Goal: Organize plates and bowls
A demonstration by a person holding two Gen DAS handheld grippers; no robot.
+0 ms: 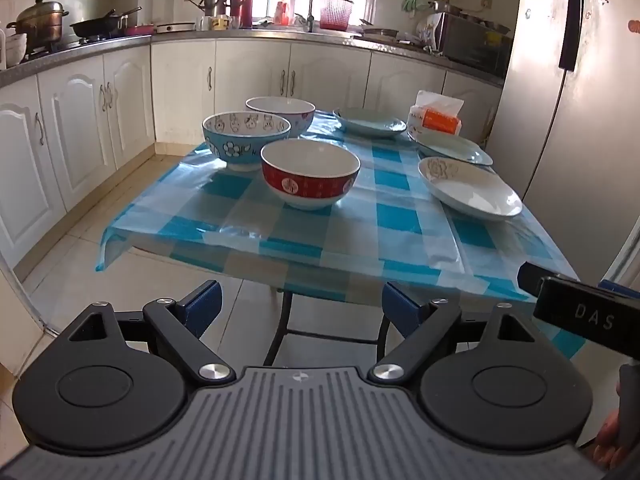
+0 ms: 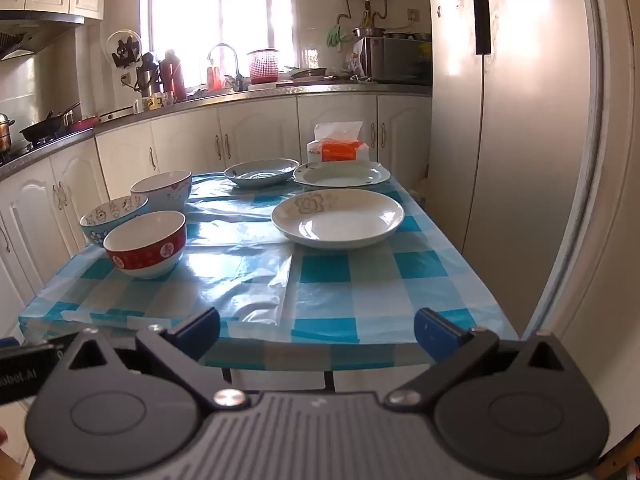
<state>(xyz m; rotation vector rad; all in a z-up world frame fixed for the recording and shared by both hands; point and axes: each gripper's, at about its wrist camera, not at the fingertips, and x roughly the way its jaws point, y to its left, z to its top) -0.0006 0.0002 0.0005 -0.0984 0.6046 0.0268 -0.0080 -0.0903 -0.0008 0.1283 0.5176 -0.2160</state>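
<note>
Left gripper [image 1: 300, 308] and right gripper [image 2: 318, 330] spread wide, empty, short of table edge [image 2: 320, 354]. Three bowls [image 1: 310, 174] clustered left on checked cloth; three plates [image 2: 338, 218] right.

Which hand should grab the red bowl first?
Probably left. The red bowl sits on the table's left side with the other bowls, nearly straight ahead of the left gripper. From the right gripper it lies off to the left. Both jaws are open and empty.
</note>
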